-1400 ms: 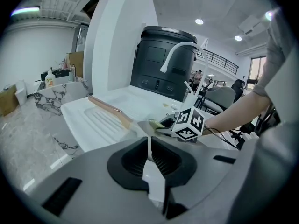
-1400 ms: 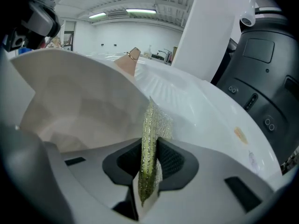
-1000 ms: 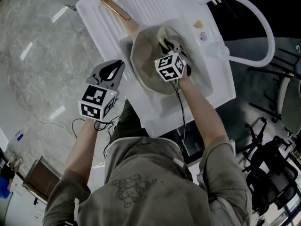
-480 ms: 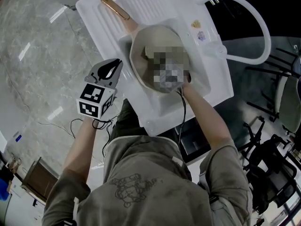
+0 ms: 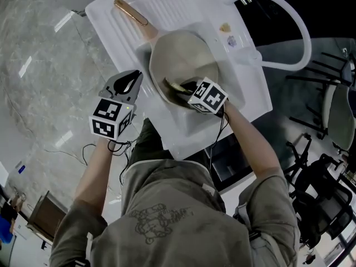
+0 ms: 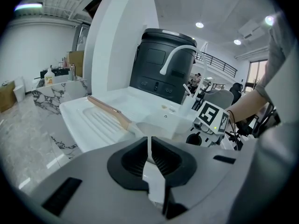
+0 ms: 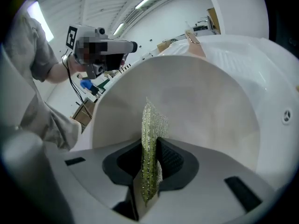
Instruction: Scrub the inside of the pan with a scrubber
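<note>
I see a grey marble-patterned floor (image 5: 39, 77) at left and black chairs (image 5: 325, 199) at right. A white pillar (image 6: 117, 36) stands beside a dark cabinet (image 6: 159, 64). Recessed ceiling lights (image 6: 199, 25) are lit.

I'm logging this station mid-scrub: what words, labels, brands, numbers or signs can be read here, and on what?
No legible text anywhere.
Black-and-white marker cubes on left gripper and right gripper: square codes only.
Outline drawing on the grey shirt: no words.
Small bottle on the far counter: label too small.
Yellow-green mesh scrubber, beige round pan: no print visible.
</note>
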`<state>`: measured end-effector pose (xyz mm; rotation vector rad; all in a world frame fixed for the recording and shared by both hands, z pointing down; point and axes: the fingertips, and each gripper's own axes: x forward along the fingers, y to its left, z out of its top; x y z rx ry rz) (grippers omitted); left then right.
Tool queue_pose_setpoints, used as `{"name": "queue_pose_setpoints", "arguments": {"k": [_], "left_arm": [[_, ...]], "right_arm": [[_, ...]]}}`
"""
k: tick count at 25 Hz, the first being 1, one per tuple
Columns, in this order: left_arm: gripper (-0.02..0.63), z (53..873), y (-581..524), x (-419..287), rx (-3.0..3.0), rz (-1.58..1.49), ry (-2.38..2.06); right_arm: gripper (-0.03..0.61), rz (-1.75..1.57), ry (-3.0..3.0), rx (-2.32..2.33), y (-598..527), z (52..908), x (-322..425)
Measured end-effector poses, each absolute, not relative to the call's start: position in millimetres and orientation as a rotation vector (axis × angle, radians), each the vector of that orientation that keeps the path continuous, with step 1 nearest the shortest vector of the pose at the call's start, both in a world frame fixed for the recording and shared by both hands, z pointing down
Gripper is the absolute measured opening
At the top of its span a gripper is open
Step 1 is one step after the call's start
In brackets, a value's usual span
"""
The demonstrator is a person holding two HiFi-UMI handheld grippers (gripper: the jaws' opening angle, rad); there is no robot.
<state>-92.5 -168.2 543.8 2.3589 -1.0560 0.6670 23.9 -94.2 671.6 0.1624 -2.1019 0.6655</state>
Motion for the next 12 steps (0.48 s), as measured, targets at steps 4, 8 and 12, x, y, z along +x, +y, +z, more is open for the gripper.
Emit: {"name": "queue_pose_setpoints", "arguments": {"k": [4,8,12], "left_arm": [[0.037,540.1,-168.4,-91.6,2.368,0.670,-1.050],[0.037,537.9,-168.1,-91.7,2.374,0.669,-1.045],[0.037,537.4,-167.5,-90.8,2.375,0.668,-1.041]], "right_arm": [[0.081,0.764,-2.092,0.072,-76.8,661.5,25.3],[0.080,0.924,-2.092,0.017,-68.4,646.8,26.0],[0.077,1.040,-2.090,-0.050,-68.1,621.2,34.5]]}}
